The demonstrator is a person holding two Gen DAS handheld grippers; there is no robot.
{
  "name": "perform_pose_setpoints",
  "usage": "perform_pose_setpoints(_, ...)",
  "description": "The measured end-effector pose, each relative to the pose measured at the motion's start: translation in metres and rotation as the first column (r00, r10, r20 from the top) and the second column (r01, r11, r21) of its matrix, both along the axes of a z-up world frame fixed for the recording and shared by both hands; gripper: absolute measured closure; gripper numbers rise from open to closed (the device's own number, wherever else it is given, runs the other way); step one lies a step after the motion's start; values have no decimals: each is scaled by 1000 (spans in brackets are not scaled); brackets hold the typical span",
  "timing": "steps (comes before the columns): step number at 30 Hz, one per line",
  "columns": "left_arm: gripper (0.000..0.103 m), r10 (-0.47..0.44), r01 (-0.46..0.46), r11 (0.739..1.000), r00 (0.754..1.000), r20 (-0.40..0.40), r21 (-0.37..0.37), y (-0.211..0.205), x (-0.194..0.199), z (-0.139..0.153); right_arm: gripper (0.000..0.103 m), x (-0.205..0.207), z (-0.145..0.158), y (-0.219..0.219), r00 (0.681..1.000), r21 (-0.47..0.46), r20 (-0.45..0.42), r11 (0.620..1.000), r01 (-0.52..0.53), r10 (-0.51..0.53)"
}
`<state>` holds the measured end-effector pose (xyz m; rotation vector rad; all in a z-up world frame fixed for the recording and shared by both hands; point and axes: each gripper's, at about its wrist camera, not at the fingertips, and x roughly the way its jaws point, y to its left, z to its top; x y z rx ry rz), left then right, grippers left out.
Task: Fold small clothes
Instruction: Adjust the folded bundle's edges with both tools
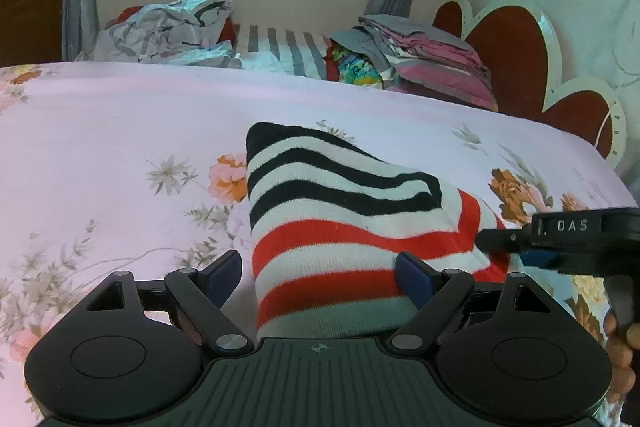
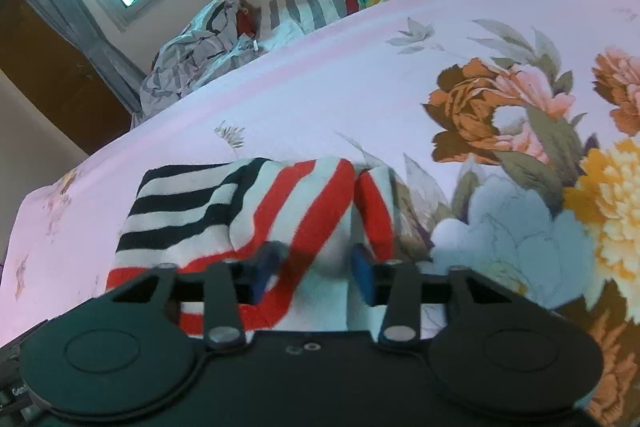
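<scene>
your striped knit garment [image 1: 340, 227] lies folded on the bed [image 1: 120, 131], black-and-white bands over red-and-white. your left tongs [image 1: 320, 277] gape wide around it; your right tongs [image 2: 314, 273] stand partly open, pads off the cloth.

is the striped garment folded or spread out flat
Folded. The striped garment lies on the floral bedsheet as a compact bundle, its black-striped part doubled over the red-striped part, layered edges showing.
</scene>
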<state>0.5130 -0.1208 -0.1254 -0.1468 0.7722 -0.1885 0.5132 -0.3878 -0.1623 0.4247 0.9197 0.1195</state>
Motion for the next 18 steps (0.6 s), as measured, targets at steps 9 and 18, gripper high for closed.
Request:
perform_pose_setpoints(9, 20, -6, 5, 999, 1000, -27, -37, -4, 9, -14, 93, -15, 11, 9, 993, -94, 110, 995, -34, 44)
perform_pose_setpoints(18, 20, -39, 37, 998, 998, -40, -44, -14, 2, -20, 93, -20, -10, -3, 995, -219, 88, 975, -34, 54)
